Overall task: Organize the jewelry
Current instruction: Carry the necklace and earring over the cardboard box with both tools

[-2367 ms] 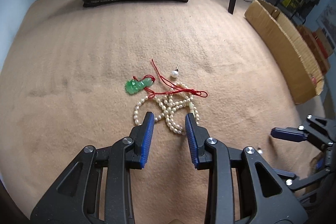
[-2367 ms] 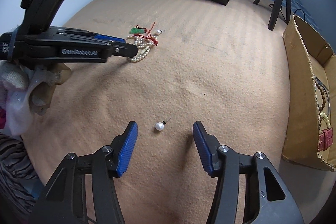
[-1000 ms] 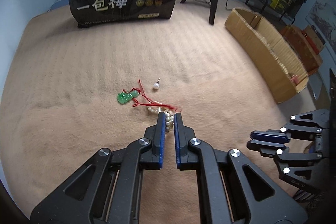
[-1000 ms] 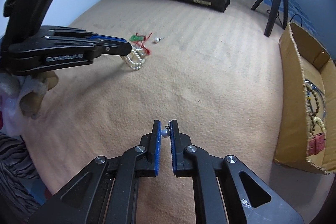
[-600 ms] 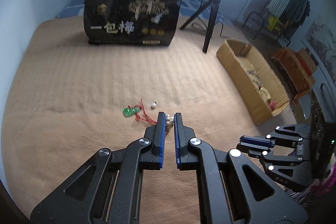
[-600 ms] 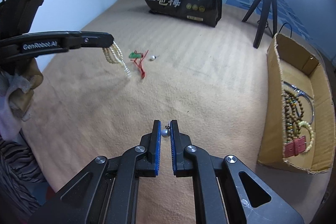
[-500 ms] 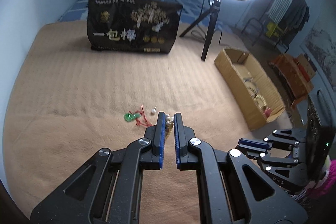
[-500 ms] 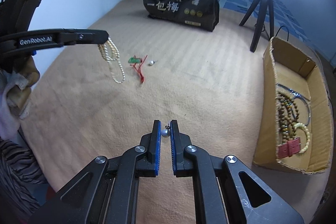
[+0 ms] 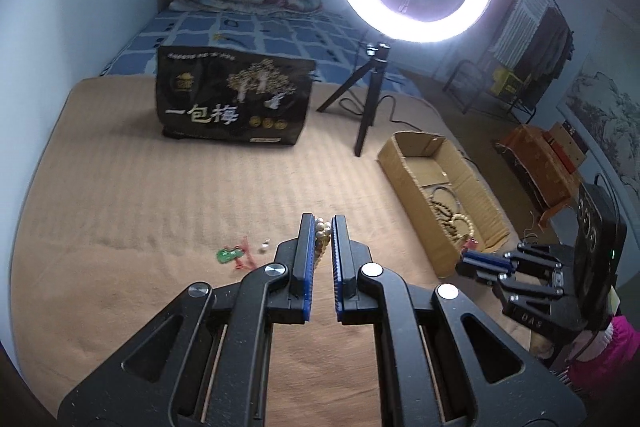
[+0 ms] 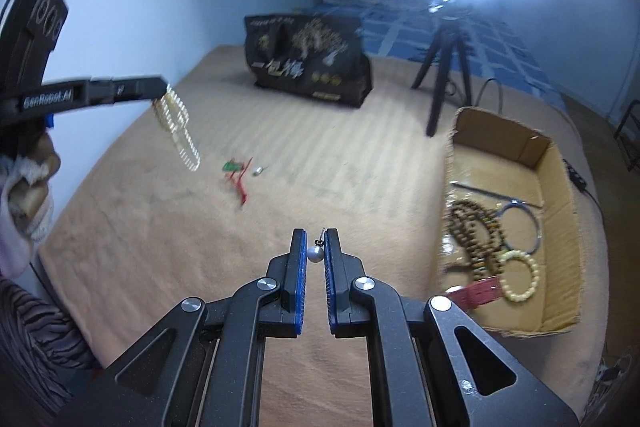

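Our left tongs (image 9: 323,223) pinch the pearl necklace (image 10: 178,129) – it hangs in the air above the tan blanket (image 10: 340,167). Our right tongs (image 10: 315,239) squeeze a pearl earring (image 10: 315,253). The green pendant (image 9: 227,254) lies on the blanket – well apart from the cardboard box (image 10: 560,227) holding other beads.

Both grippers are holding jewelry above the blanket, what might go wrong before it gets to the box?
The pearl necklace dangles in long loops from the left gripper; it may swing and snag the cardboard box rim. The right gripper pinches a small round pearl earring near its tips, so it might slip out.
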`<state>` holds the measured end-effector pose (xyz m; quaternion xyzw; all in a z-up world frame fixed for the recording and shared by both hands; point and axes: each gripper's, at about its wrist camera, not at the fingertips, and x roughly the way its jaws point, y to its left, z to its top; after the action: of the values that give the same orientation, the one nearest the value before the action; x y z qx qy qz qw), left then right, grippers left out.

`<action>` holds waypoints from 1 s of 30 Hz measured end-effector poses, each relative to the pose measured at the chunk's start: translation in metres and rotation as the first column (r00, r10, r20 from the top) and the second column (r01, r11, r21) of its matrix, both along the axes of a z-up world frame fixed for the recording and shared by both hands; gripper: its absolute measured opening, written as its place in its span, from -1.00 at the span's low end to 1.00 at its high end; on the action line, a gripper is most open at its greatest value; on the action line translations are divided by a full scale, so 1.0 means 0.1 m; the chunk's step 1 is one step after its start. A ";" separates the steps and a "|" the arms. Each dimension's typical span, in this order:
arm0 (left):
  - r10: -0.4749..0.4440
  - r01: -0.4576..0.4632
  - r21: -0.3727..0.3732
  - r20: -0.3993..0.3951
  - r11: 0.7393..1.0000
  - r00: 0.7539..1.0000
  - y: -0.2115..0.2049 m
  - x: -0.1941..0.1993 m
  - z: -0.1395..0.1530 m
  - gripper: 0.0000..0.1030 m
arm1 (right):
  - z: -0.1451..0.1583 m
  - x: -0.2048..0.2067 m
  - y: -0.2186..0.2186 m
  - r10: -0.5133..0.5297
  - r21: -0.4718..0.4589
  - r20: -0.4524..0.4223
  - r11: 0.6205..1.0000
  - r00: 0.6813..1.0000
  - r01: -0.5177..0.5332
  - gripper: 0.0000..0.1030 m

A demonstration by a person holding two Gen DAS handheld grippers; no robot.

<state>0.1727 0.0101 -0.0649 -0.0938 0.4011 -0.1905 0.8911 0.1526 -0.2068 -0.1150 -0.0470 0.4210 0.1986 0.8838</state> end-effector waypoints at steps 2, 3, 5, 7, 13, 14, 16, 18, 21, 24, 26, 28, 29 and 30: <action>-0.017 0.017 -0.001 0.010 1.000 1.000 -0.10 -0.01 0.04 -0.89 | 0.05 0.01 -0.10 -0.022 0.007 0.012 1.000 1.000 0.021 -0.86; -0.023 0.023 -0.003 0.014 1.000 1.000 -0.14 -0.02 0.05 -0.89 | 0.08 0.01 -0.15 -0.032 0.010 0.016 0.999 0.999 0.031 -0.86; -0.045 0.046 -0.009 0.024 0.999 0.999 -0.27 -0.02 0.10 -0.89 | 0.13 0.04 -0.27 -0.058 0.024 0.025 0.998 0.998 0.058 -0.86; -0.065 0.065 -0.013 0.034 0.998 0.997 -0.39 -0.01 0.14 -0.89 | 0.18 0.07 -0.40 -0.085 0.035 0.035 0.996 0.996 0.084 -0.86; -0.110 0.112 -0.028 0.056 0.993 0.992 -0.74 0.07 0.21 -0.89 | 0.25 0.17 -0.77 -0.158 0.061 0.049 0.986 0.986 0.155 -0.86; -0.119 0.121 -0.029 0.059 0.992 0.991 -0.81 0.08 0.22 -0.89 | 0.25 0.18 -0.84 -0.173 0.065 0.051 0.983 0.984 0.170 -0.86; -0.135 0.137 -0.026 0.067 0.990 0.989 -0.93 0.12 0.24 -0.89 | 0.25 0.21 -0.97 -0.199 0.074 0.053 0.978 0.979 0.195 -0.86; -0.151 0.153 -0.021 0.074 0.988 0.986 -1.08 0.16 0.25 -0.89 | 0.25 0.22 -1.07 -0.217 0.079 0.053 0.974 0.975 0.213 -0.86; -0.169 0.171 -0.022 0.079 0.985 0.982 -1.25 0.24 0.24 -0.89 | 0.23 0.24 -1.20 -0.239 0.079 0.051 0.969 0.970 0.234 -0.86; -0.179 0.181 -0.031 0.079 0.983 0.981 -1.39 0.34 0.24 -0.89 | 0.20 0.25 -1.33 -0.261 0.079 0.048 0.963 0.964 0.257 -0.86; -0.187 0.190 -0.033 0.079 0.981 0.979 -1.50 0.42 0.22 -0.89 | 0.18 0.26 -1.40 -0.273 0.079 0.044 0.960 0.961 0.269 -0.86; -0.195 0.198 -0.033 0.078 0.980 0.978 -1.60 0.48 0.21 -0.89 | 0.15 0.27 -1.46 -0.284 0.078 0.040 0.957 0.958 0.280 -0.86; -0.200 0.203 -0.030 0.079 0.979 0.977 -1.67 0.53 0.19 -0.89 | 0.14 0.27 -1.49 -0.288 0.079 0.037 0.955 0.957 0.284 -0.86; -0.204 0.206 -0.030 0.077 0.978 0.976 -1.71 0.56 0.18 -0.89 | 0.12 0.28 -1.51 -0.291 0.079 0.035 0.954 0.956 0.288 -0.86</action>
<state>0.2288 -0.1614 -0.0468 -0.0618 0.3717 -0.2923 0.8790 0.1805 -0.3581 -0.1026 0.0431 0.3952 0.0812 0.9140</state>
